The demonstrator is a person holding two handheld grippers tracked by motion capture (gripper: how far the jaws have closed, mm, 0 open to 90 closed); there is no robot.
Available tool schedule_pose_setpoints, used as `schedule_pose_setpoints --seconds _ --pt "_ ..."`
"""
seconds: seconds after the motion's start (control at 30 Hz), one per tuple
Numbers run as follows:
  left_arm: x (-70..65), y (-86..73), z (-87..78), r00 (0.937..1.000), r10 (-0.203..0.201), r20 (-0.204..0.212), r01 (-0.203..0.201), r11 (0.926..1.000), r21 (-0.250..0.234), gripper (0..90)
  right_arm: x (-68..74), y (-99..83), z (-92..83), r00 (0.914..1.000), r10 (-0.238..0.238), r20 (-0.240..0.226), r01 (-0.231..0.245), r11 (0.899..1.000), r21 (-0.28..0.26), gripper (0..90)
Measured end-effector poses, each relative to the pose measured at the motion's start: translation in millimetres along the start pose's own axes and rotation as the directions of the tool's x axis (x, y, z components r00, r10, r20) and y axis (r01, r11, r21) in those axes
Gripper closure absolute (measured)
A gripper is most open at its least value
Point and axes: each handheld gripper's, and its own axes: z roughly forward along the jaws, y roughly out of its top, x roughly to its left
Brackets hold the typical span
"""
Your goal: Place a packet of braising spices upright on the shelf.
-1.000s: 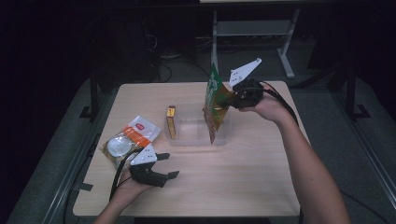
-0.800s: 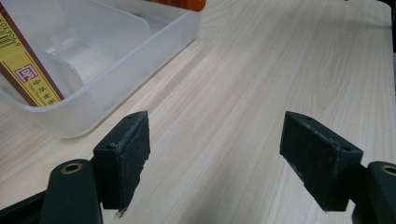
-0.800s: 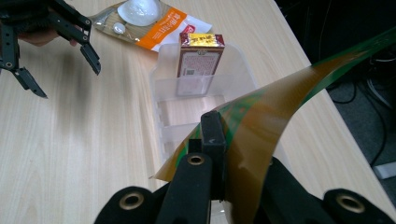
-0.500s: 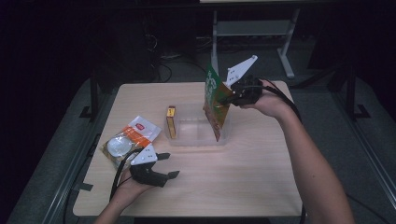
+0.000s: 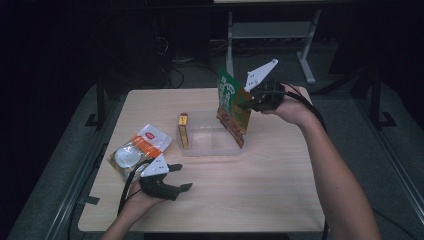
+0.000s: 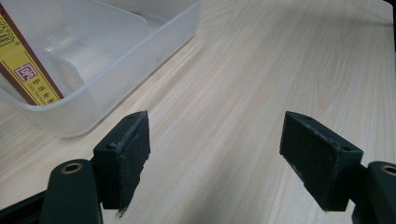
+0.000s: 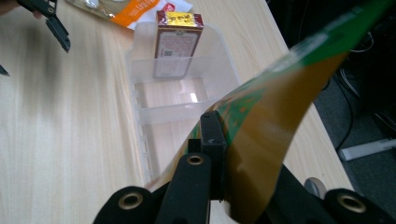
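My right gripper [image 5: 248, 104] is shut on a green and brown snack bag [image 5: 231, 106], holding it upright above the right end of a clear plastic bin [image 5: 210, 148]. In the right gripper view the bag [image 7: 266, 121] curves over the bin [image 7: 140, 70]. A yellow and maroon box [image 5: 183, 130] stands in the bin's left end [image 7: 179, 44]. My left gripper [image 5: 180, 178] rests open near the table's front left, its pads [image 6: 126, 158] apart over bare wood.
An orange and white packet [image 5: 137, 150] lies on the table left of the bin, just behind my left hand. The bin has inner dividers [image 7: 168, 114]. Beyond the table's far edge stands a white frame [image 5: 270, 30] on a dark floor.
My right gripper has lifted the snack bag slightly and shifted it a little toward the far side. My left gripper has stayed in place.
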Motion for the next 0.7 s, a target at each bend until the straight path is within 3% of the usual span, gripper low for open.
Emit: schedule_pose_setpoints --seconds 0.13,0.7 --pt "-0.4 -0.3 0.0 1.0000 -0.008 0.001 0.008 1.0000 -0.004 23.9 -1.8 2.9 0.2 0.9998 -0.017 0.009 0.017 1.000 0.008 89.6" --pt "-1.2 -1.4 3.0 0.9998 -0.002 0.018 0.001 0.9998 0.018 23.8 4.6 -24.3 30.3 0.9962 0.081 -0.032 -0.081 0.997 -0.017 89.5"
